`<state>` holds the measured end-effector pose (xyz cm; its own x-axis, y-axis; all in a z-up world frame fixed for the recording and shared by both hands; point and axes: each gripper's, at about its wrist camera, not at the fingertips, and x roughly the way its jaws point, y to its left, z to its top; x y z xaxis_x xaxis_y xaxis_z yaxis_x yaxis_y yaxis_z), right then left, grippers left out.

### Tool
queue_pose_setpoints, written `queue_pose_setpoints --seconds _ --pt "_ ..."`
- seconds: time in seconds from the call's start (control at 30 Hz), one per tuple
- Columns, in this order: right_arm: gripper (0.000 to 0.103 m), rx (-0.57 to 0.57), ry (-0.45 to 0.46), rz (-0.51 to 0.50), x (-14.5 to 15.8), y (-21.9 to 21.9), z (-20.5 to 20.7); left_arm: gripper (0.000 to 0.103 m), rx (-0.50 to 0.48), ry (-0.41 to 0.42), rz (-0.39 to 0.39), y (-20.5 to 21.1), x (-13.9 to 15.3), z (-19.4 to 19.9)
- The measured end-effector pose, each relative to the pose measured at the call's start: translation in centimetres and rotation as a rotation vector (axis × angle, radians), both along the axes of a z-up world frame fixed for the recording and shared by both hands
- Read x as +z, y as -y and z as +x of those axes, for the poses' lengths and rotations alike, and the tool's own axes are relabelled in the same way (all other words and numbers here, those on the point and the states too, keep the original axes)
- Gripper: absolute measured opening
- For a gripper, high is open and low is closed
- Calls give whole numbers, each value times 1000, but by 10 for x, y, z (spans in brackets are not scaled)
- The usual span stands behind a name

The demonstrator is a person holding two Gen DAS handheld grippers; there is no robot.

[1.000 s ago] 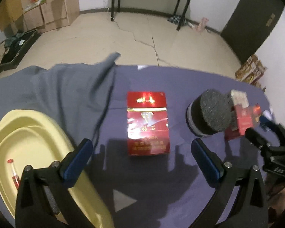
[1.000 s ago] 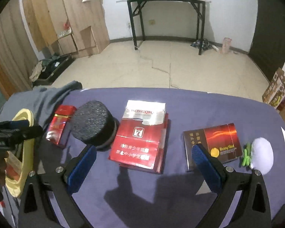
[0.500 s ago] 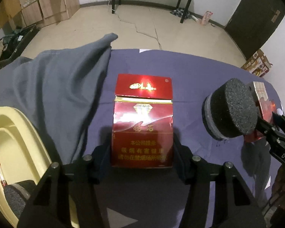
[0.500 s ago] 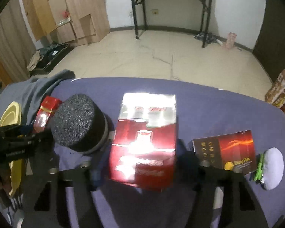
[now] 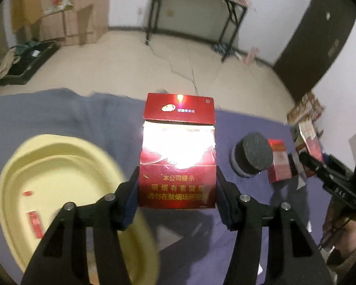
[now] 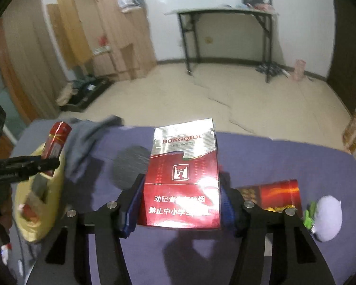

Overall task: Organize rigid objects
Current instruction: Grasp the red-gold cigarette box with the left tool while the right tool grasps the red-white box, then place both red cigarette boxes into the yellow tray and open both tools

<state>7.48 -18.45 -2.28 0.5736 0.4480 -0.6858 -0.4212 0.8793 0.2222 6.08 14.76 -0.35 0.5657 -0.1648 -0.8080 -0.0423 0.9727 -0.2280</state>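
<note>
two close wrist fisheyes angled down over the purple table (image 5: 249, 128), sharing perhaps the foam puck (image 5: 252, 150)

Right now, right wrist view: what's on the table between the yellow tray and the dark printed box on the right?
In the right wrist view, the grey cloth and the black foam puck lie between the yellow tray and the dark printed box.

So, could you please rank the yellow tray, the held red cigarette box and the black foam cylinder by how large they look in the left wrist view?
1. yellow tray
2. red cigarette box, though it is nearest the camera, so its real rank is unsure
3. black foam cylinder
</note>
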Motion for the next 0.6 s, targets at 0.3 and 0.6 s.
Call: queue_pose_setpoints --seconds 0.3,0.6 --pt "56 364 28 39 44 -112 -46 57 271 -53 76 -139 15 -79" --pt "56 632 -127 -55 20 -261 -71 57 337 -187 -3 -180 -54 -101"
